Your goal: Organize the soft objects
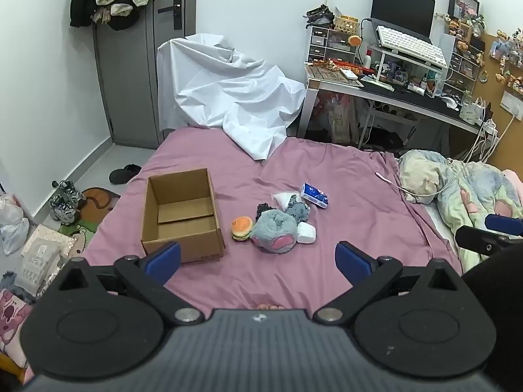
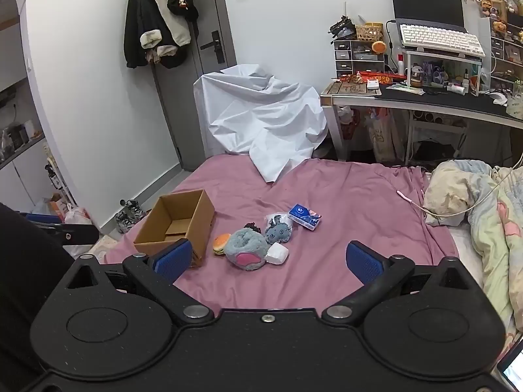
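An open, empty cardboard box point(image 1: 183, 215) point(image 2: 176, 225) sits on the pink bedsheet point(image 1: 343, 228) point(image 2: 343, 228). Right of it lies a pile of soft things: a burger plush point(image 1: 242, 227) point(image 2: 221, 243), a big grey-and-pink plush point(image 1: 276, 232) point(image 2: 245, 250), a small grey plush point(image 1: 298, 209) point(image 2: 278, 231), a white pack point(image 1: 306, 232) point(image 2: 277, 253), a clear bag point(image 1: 283, 197) and a blue tissue pack point(image 1: 314, 195) point(image 2: 304, 216). My left gripper point(image 1: 258, 258) and right gripper point(image 2: 268, 259) are both open and empty, held short of the pile. The right gripper's tip shows at the left wrist view's right edge point(image 1: 490, 232).
A white sheet point(image 1: 228, 94) point(image 2: 264, 117) drapes over something at the bed's far end. A crumpled quilt point(image 1: 464, 189) point(image 2: 483, 202) with a charging cable lies on the right. A cluttered desk point(image 1: 392, 88) point(image 2: 425, 101) stands behind. Shoes and bags lie on the floor at left point(image 1: 65, 201).
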{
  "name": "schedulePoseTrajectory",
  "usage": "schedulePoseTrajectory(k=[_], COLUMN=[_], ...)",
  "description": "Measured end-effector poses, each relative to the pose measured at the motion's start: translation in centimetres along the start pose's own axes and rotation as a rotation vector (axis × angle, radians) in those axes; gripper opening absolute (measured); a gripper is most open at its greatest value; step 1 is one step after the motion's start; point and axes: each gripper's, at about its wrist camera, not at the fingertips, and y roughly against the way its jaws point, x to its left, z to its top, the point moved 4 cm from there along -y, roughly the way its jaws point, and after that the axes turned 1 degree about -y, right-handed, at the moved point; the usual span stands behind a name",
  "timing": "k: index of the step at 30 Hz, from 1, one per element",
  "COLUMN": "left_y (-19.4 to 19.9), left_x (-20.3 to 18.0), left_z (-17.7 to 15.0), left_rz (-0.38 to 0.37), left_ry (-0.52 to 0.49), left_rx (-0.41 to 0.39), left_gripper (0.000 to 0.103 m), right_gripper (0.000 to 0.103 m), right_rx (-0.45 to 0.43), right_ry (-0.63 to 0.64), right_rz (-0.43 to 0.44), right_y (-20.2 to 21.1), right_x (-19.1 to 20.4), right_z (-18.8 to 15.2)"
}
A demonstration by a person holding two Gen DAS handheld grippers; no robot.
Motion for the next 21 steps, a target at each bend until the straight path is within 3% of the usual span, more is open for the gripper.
schedulePoseTrajectory(k=[21], left_y=[0.38], left_x=[-0.08], left_z=[-0.18], left_rz=[0.042], left_ry=[0.023], left_rx=[0.017], left_gripper=[0.1], right_gripper=[0.101], right_rx=[-0.02], right_ry=[0.025], right_rz=[0.011], right_y=[0.04], right_x=[0.22], right_z=[0.18])
